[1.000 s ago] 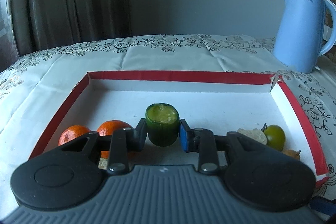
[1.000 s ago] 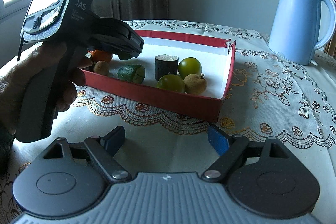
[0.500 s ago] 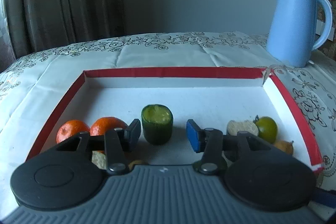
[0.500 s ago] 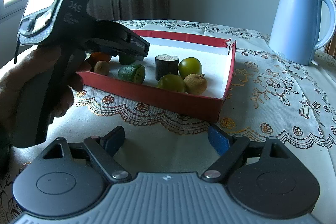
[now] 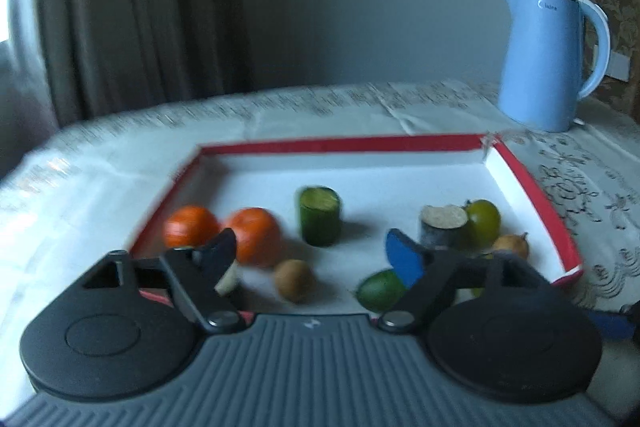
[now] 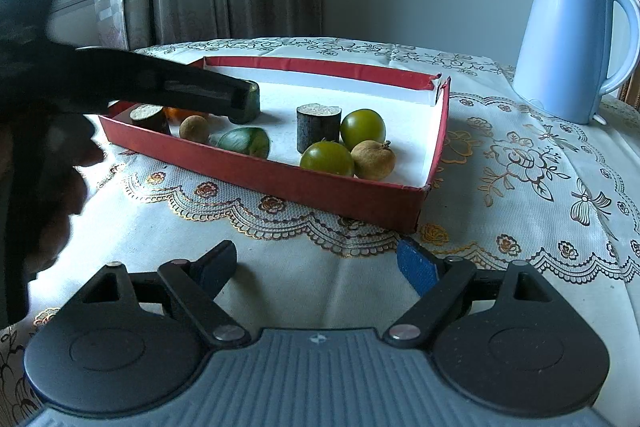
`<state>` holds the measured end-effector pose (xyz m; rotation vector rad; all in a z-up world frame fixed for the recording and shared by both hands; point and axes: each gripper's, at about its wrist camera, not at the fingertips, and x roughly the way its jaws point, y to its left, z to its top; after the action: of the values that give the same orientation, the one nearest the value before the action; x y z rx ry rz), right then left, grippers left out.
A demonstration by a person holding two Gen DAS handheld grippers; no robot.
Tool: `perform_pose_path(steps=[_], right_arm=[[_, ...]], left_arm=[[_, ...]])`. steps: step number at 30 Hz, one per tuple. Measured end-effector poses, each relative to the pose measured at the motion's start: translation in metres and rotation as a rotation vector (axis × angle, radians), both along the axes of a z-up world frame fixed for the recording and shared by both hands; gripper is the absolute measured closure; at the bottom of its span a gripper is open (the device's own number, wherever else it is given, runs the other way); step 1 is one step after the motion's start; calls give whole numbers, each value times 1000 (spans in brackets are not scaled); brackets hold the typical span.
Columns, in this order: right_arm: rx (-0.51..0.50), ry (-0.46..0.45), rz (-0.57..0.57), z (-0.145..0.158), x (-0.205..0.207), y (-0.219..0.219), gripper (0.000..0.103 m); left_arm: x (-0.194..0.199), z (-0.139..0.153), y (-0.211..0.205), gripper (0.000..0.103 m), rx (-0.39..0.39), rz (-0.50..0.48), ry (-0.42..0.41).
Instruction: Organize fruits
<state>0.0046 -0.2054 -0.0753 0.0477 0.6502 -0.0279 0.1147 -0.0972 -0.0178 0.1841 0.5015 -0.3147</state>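
Observation:
A red-rimmed white tray (image 5: 344, 143) holds the fruits. A green cut cucumber piece (image 5: 320, 215) stands upright in its middle, two oranges (image 5: 256, 235) to its left, a brown longan (image 5: 294, 279) and a green piece (image 5: 380, 289) nearer. At the right are a dark cut cylinder (image 5: 442, 227), a green tomato (image 5: 484, 217) and another longan (image 5: 510, 245). My left gripper (image 5: 310, 259) is open and empty, pulled back above the tray's near edge. My right gripper (image 6: 316, 267) is open and empty over the tablecloth, short of the tray (image 6: 280, 175).
A blue electric kettle (image 5: 548, 59) stands on the lace tablecloth (image 6: 540, 167) at the back right, also in the right wrist view (image 6: 572, 43). The hand-held left gripper body (image 6: 120, 83) reaches over the tray's left end. Curtains hang behind.
My left gripper let go of the green cucumber piece, opened wide and drew back and up; the piece stays upright in the tray. The right gripper has not moved.

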Motion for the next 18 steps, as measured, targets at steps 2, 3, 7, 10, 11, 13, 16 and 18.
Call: perform_pose_path(steps=[2, 3, 7, 10, 11, 13, 16, 18], right_arm=[[0, 0, 0, 0, 0, 0, 15], [0, 0, 0, 0, 0, 0, 15], [-1, 1, 0, 0, 0, 1, 15], [-1, 2, 0, 0, 0, 0, 15], [-4, 2, -2, 1, -1, 1, 14], [-23, 8, -36, 1, -1, 2, 9], [-30, -15, -112, 5, -6, 3, 9], [-35, -54, -139, 10, -12, 6, 9]], left_arm=[[-11, 4, 7, 18, 4, 2, -18], [-14, 5, 10, 18, -4, 6, -12], [-26, 6, 30, 14, -32, 59, 26], [-39, 6, 44, 12, -44, 109, 44], [-42, 6, 48, 10, -45, 117, 43], [-50, 7, 56, 8, -49, 144, 43], [-64, 11, 64, 1, -64, 168, 33], [-74, 14, 64, 0, -42, 168, 4]])
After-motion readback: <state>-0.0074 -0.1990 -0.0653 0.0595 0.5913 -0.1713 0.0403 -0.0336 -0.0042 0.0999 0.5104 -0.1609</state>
